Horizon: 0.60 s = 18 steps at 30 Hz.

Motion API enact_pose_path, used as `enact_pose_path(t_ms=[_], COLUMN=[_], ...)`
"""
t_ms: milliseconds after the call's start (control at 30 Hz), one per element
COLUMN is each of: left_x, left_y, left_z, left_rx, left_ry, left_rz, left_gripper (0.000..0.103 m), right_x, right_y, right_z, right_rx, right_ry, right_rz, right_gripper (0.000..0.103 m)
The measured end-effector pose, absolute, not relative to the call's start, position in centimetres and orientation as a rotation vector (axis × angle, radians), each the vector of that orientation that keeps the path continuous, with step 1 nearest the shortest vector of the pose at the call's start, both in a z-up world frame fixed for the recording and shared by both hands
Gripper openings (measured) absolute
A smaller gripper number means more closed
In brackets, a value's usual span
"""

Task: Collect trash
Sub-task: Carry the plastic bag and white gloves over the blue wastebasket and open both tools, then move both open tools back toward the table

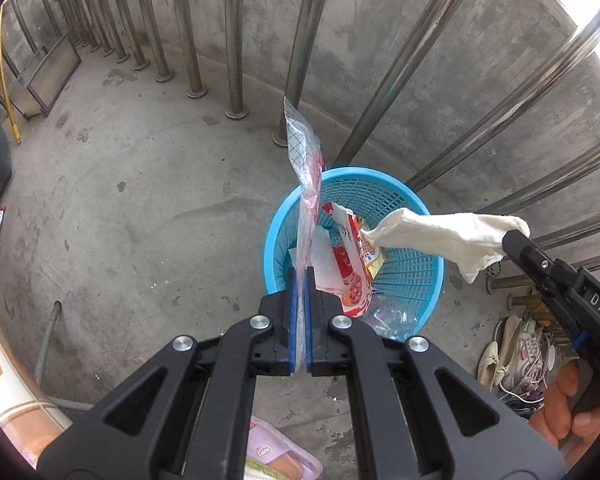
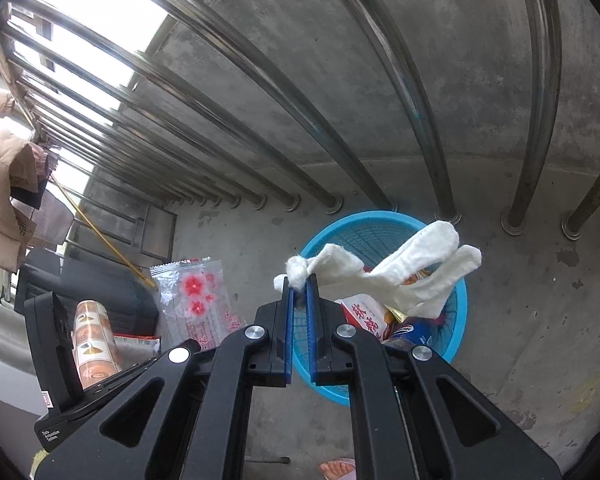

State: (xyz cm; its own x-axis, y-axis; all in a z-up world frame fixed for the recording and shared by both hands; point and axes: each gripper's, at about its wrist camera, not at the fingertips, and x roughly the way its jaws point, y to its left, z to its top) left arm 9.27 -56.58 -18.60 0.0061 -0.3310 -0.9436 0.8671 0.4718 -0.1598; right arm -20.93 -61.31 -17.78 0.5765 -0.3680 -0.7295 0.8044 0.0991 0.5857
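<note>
My left gripper [image 1: 300, 276] is shut on a clear plastic wrapper with red flowers [image 1: 306, 168], held upright just over the near-left rim of the blue mesh trash basket [image 1: 274, 236]. The wrapper also shows in the right wrist view [image 2: 194, 300]. My right gripper [image 2: 300, 280] is shut on a white crumpled tissue [image 2: 396, 280], which hangs above the basket [image 2: 458, 300]. In the left wrist view the right gripper [image 1: 514, 240] comes in from the right, holding the tissue [image 1: 440, 230] over the basket. Red snack packets [image 1: 350, 264] and clear plastic lie inside the basket.
Steel railing bars [image 1: 304, 40] and a concrete wall stand right behind the basket. Shoes [image 1: 512, 356] lie on the floor at the right. A pink slipper [image 1: 276, 452] is near my feet. A dark bag [image 2: 100, 296] and a patterned roll [image 2: 92, 336] sit at the left.
</note>
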Motion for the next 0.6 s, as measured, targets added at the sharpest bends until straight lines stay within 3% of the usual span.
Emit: enact_pose_path(t_ms=[167,200,267,300,433,600], left_x=[8.9,8.8,8.5,8.4,8.0,7.8], left_y=[-58.1,-58.3,-58.7,-58.7,-58.5,-56.9], left_z=[-20.7,-21.1,-21.7,-21.8,-21.0,-18.3], left_rx=[0.568,0.577,0.597,0.603,0.607,0.587], left_ry=[1.250,1.256,1.265,1.262,1.237,1.201], left_rz=[-1.018,-1.014,-0.991,-0.979,-0.982,-1.011], left_gripper=[0.001,0.006,0.029,0.045,0.053,0.060], right_x=[-20.4,-20.1,-19.8,-19.8,-20.4,-20.9], right_y=[-62.2,-62.4,-62.7,-62.7,-61.9,-60.5], right_z=[-19.9,-20.6,-21.8,-22.2,-22.0,-20.8], right_rx=[1.192,1.201,1.223,1.230,1.210,1.188], right_ry=[0.509,0.538,0.594,0.618,0.616,0.595], right_rz=[-0.924,-0.913,-0.904,-0.913,-0.916,-0.894], right_gripper=[0.010,0.011,0.036,0.042,0.055,0.057])
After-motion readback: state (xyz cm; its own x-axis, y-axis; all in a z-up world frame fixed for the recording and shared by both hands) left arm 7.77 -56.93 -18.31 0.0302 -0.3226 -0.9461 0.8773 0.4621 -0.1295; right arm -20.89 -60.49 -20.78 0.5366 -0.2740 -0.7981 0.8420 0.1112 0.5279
